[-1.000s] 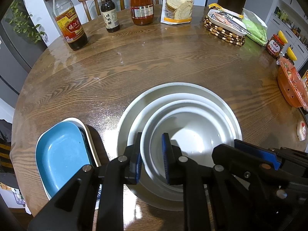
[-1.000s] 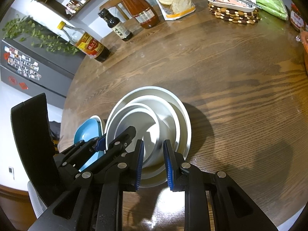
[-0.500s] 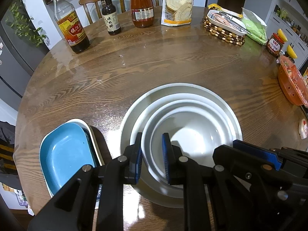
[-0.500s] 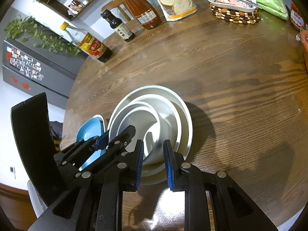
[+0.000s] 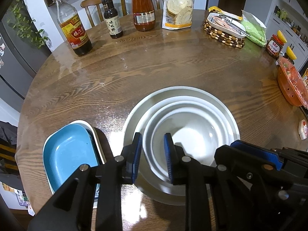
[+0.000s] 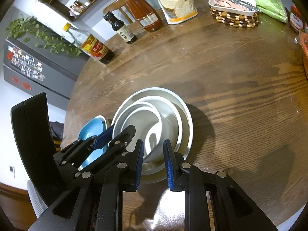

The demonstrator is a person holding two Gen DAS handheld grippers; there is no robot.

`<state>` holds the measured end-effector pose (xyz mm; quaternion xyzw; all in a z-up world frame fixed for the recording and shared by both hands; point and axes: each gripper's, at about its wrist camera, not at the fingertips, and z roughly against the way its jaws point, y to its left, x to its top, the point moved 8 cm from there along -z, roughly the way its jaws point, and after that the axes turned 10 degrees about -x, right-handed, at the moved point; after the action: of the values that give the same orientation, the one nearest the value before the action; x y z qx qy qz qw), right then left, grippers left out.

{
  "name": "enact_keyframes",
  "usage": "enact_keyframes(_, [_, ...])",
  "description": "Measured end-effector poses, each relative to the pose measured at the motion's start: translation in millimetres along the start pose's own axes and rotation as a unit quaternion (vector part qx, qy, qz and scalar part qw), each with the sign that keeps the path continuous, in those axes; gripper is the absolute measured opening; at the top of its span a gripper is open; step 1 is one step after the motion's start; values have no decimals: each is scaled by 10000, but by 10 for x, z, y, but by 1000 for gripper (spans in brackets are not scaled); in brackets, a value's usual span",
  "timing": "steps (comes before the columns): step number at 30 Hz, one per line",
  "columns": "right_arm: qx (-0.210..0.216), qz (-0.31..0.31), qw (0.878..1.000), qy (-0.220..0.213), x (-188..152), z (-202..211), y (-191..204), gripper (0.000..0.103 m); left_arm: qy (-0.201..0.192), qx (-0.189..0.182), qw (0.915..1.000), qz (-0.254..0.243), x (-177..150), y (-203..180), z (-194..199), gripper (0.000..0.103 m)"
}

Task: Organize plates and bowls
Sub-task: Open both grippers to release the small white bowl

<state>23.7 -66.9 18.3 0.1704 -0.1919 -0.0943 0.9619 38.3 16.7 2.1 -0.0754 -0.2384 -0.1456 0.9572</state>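
Note:
A stack of nested white bowls [image 5: 189,129] sits on a wide grey-white plate [image 5: 134,115] on the round wooden table; the stack also shows in the right wrist view [image 6: 169,123]. A blue rectangular dish [image 5: 67,154] rests in a white dish at the left, and shows in the right wrist view [image 6: 87,132]. My left gripper [image 5: 153,156] is open and empty, its jaws straddling the near rim of the bowls. My right gripper [image 6: 153,162] is open and empty, just above the stack's near edge, beside the left gripper [image 6: 113,134].
At the table's far edge stand a vinegar bottle [image 5: 72,25], a dark sauce bottle [image 5: 112,19], a red sauce jar [image 5: 143,9], a flour bag [image 5: 178,5] and a tray on a beaded trivet [image 5: 225,28]. An orange container [image 5: 292,82] sits at the right edge.
Both grippers have drawn back slightly from the stacked bowls; the dishes have not moved.

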Motion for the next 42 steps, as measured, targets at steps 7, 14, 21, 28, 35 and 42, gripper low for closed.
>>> enact_keyframes(7, [-9, 51, 10000, -2, 5, 20, 43, 23, -24, 37, 10000, 33, -1, 43, 26, 26])
enact_keyframes(14, [4, 45, 10000, -18, 17, 30, 65, 23, -62, 46, 9999, 73, 8, 71, 50, 29])
enact_keyframes(21, [38, 22, 10000, -56, 19, 51, 67, 23, -110, 62, 9999, 113, 2, 96, 83, 36])
enact_keyframes(28, [29, 24, 9999, -107, 16, 69, 68, 23, -144, 62, 9998, 150, 3, 116, 108, 40])
enact_keyframes(35, [-30, -59, 9999, -160, 18, 93, 26, 36, -191, 42, 9996, 215, 19, 138, 134, 46])
enact_keyframes(42, [-49, -106, 9997, -206, 24, 125, -2, 43, -255, 60, 9993, 278, 38, 170, 174, 57])
